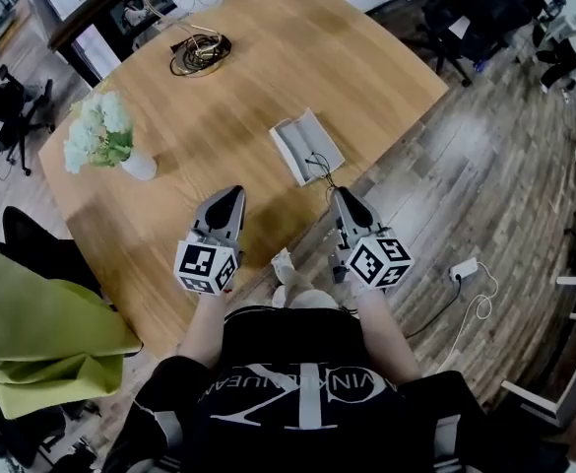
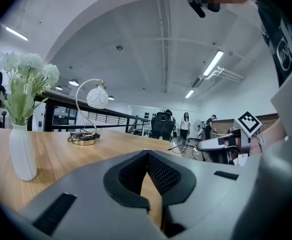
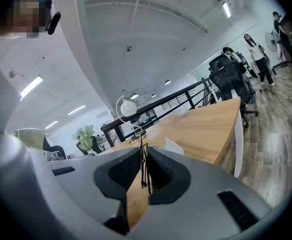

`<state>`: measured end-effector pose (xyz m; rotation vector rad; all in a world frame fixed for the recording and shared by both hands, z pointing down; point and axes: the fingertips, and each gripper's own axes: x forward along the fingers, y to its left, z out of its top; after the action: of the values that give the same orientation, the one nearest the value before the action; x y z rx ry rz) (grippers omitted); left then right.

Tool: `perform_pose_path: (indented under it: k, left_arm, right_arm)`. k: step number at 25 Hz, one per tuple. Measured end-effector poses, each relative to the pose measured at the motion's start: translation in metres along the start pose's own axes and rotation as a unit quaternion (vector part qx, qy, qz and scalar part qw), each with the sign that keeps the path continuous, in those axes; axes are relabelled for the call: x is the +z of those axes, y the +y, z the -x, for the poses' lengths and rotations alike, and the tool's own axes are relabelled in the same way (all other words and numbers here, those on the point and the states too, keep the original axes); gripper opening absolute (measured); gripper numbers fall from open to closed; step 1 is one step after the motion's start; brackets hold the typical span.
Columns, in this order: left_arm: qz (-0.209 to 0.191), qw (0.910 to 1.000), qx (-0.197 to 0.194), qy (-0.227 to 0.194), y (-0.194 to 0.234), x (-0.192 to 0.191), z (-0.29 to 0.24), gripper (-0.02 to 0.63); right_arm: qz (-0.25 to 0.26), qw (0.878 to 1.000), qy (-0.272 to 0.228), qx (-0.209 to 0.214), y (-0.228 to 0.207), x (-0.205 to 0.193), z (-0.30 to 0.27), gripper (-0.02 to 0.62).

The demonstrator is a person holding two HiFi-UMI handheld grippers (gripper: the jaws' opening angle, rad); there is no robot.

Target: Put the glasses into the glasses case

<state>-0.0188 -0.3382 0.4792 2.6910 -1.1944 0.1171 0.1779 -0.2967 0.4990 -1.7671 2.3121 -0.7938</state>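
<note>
The open white glasses case (image 1: 305, 144) lies on the wooden table (image 1: 219, 106) near its front right edge. The thin black-framed glasses (image 1: 319, 168) hang just in front of the case, with my right gripper (image 1: 341, 195) shut on one temple arm. In the right gripper view the black arm (image 3: 144, 169) runs up between the pads, and the case (image 3: 174, 146) shows just beyond the jaws. My left gripper (image 1: 232, 195) hovers over the table to the left of the case, its tips together with nothing in them. In the left gripper view the glasses' lenses (image 2: 178, 145) show at the right.
A white vase of pale flowers (image 1: 100, 136) stands at the table's left. A curved lamp with a coiled base (image 1: 199, 47) stands at the far edge. A green-draped chair (image 1: 41, 343) is to my left, and a power strip (image 1: 463, 269) lies on the floor at the right.
</note>
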Motion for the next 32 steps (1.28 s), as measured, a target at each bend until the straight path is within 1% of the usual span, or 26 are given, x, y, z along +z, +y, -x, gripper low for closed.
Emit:
perform_pose_path:
  k: [5, 8, 16, 21, 28, 32]
  left_arm:
    - [-0.009, 0.9999, 0.007, -0.002, 0.012, 0.009, -0.022, 0.015]
    - [-0.012, 0.9999, 0.009, 0.002, 0.018, 0.008, -0.032, 0.015]
    - [-0.008, 0.9997, 0.022, 0.008, 0.033, 0.008, -0.053, 0.015]
    - [-0.017, 0.9994, 0.025, 0.016, 0.038, 0.005, -0.067, 0.015]
    - [-0.013, 0.9991, 0.030, 0.027, 0.043, -0.004, -0.079, 0.015]
    - [-0.009, 0.9988, 0.039, 0.028, 0.049, -0.005, -0.081, 0.015]
  right_arm:
    - [-0.004, 1.000, 0.009, -0.001, -0.009, 0.008, -0.025, 0.052]
    - [-0.006, 1.000, 0.019, -0.005, -0.014, 0.008, -0.038, 0.052]
    - [0.011, 0.997, 0.069, -0.013, -0.018, 0.001, -0.078, 0.052]
    - [0.036, 0.994, 0.105, -0.022, -0.021, -0.005, -0.100, 0.052]
    - [0.035, 0.988, 0.142, -0.041, -0.030, -0.015, -0.122, 0.052]
    - [0.032, 0.985, 0.159, -0.050, -0.034, -0.020, -0.131, 0.053]
